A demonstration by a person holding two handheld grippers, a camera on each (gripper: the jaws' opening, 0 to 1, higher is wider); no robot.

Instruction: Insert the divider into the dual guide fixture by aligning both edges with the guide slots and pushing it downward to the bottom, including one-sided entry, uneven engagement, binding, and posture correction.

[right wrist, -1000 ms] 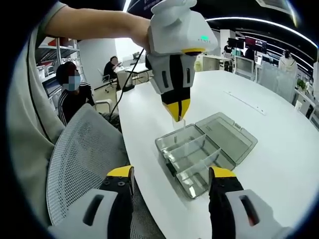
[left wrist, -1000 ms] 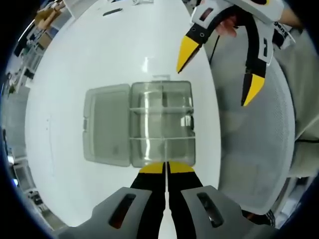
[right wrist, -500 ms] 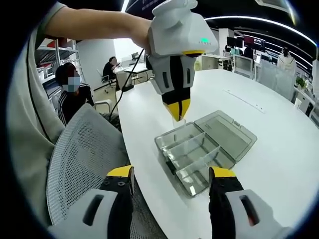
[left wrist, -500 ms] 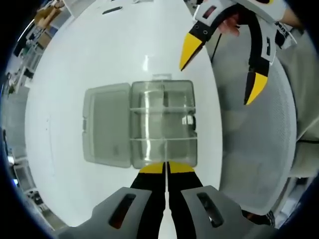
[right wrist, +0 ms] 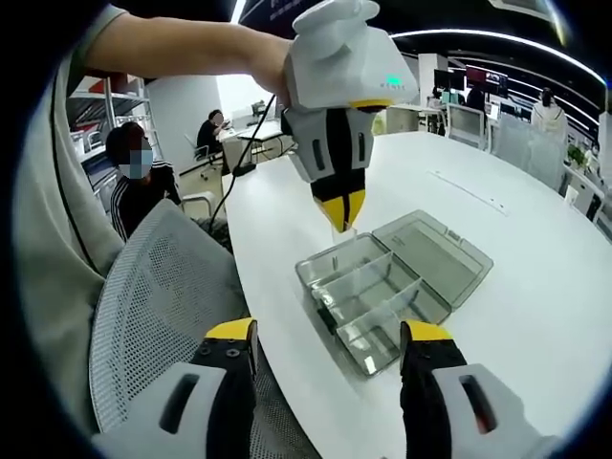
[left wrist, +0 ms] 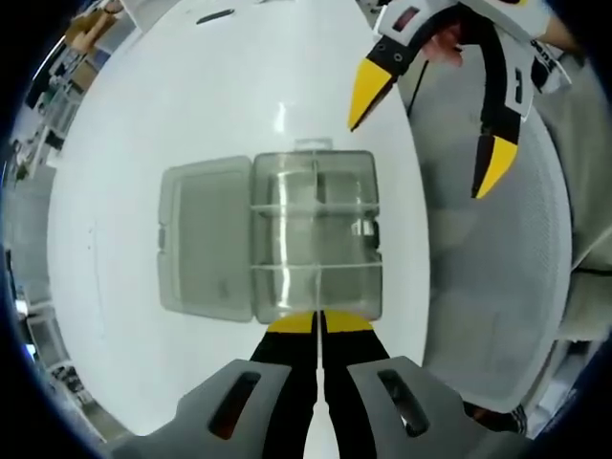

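White oval table [right wrist: 535, 287] in an open office, mesh chair [right wrist: 163, 306] beside it.
Above the open clear organiser box [right wrist: 392, 282], left gripper [right wrist: 339, 212] pinches a clear divider [right wrist: 342, 232]; right gripper [right wrist: 330, 335] spread, unloaded.

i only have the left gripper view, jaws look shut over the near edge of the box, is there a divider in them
Observer: Yes. In the right gripper view a small clear divider sticks out below the shut tips of the left gripper.
Operator: where is it over the box
Observer: Over the end compartment of the clear compartment box, at the end away from the right gripper.
Operator: seated in the slots
Observer: Cannot tell. Its lower edge is about at the rim and too small to judge.
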